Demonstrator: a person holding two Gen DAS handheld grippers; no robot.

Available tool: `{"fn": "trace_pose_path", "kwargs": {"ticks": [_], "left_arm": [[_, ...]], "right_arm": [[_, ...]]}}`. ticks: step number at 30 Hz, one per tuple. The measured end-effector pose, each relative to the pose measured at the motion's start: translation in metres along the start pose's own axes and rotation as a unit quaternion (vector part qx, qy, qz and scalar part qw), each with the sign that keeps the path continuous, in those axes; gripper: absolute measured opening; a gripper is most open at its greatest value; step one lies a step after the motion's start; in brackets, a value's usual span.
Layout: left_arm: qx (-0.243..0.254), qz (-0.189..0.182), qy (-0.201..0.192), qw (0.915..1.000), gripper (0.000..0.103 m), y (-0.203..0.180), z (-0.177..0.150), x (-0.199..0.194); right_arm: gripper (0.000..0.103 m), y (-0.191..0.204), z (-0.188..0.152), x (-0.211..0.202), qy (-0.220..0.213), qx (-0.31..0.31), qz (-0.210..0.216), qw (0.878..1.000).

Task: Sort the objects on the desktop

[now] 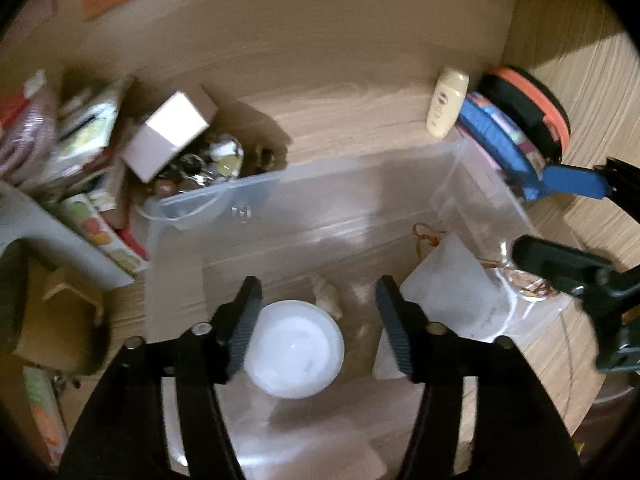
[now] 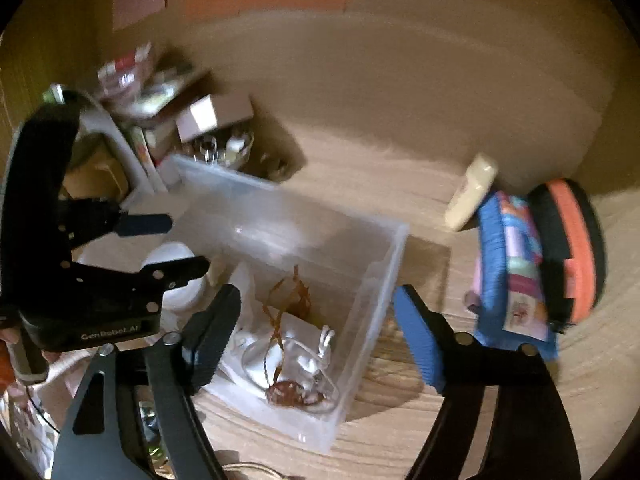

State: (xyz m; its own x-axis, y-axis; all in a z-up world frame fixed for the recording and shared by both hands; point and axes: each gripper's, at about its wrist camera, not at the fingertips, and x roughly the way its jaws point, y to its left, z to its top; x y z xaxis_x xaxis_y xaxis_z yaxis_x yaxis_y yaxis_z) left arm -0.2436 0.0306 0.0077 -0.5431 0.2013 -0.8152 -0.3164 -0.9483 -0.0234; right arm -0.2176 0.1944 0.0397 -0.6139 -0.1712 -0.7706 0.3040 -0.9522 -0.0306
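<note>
A clear plastic bin [image 1: 224, 190] [image 2: 384, 248] stands on the wooden desk. My left gripper [image 1: 318, 294] is open above the bin, over a round white jar [image 1: 294, 348] that lies inside; the jar does not touch the fingers. It also shows in the right wrist view [image 2: 188, 246], open. A clear bag with white cables and a brown cord [image 2: 288, 364] [image 1: 460, 292] lies in the bin. My right gripper [image 2: 318, 308] is open and empty over the bin's right end; it also shows in the left wrist view [image 1: 560, 216].
A cream bottle [image 1: 446, 104] [image 2: 472, 192], a blue patterned pouch [image 1: 504, 140] [image 2: 512, 264] and an orange-black round case [image 1: 532, 108] [image 2: 568, 248] stand right of the bin. A pinkish box [image 1: 168, 136] [image 2: 212, 114], small jars and packets crowd the left.
</note>
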Motion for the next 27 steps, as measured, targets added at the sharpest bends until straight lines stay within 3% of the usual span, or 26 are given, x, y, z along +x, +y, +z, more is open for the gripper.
{"fn": "trace_pose_path", "kwargs": {"ticks": [4, 7, 20, 27], "left_arm": [[-0.018, 0.006, -0.017, 0.9997, 0.077, 0.005, -0.003, -0.021], [-0.042, 0.01, -0.025, 0.9988, 0.09, 0.007, -0.01, -0.037], [-0.028, 0.063, -0.079, 0.9945, 0.093, 0.009, -0.057, -0.108], [-0.029, 0.081, -0.106, 0.9907, 0.1, 0.006, -0.088, -0.134]], "right_arm": [[0.083, 0.005, -0.008, -0.027, -0.014, 0.001, -0.008, 1.0], [0.083, 0.013, -0.016, -0.046, -0.024, -0.002, -0.016, 1.0], [0.087, 0.048, -0.057, -0.118, -0.078, -0.022, -0.02, 0.997], [0.089, 0.054, -0.084, -0.133, -0.09, -0.007, 0.008, 0.996]]}}
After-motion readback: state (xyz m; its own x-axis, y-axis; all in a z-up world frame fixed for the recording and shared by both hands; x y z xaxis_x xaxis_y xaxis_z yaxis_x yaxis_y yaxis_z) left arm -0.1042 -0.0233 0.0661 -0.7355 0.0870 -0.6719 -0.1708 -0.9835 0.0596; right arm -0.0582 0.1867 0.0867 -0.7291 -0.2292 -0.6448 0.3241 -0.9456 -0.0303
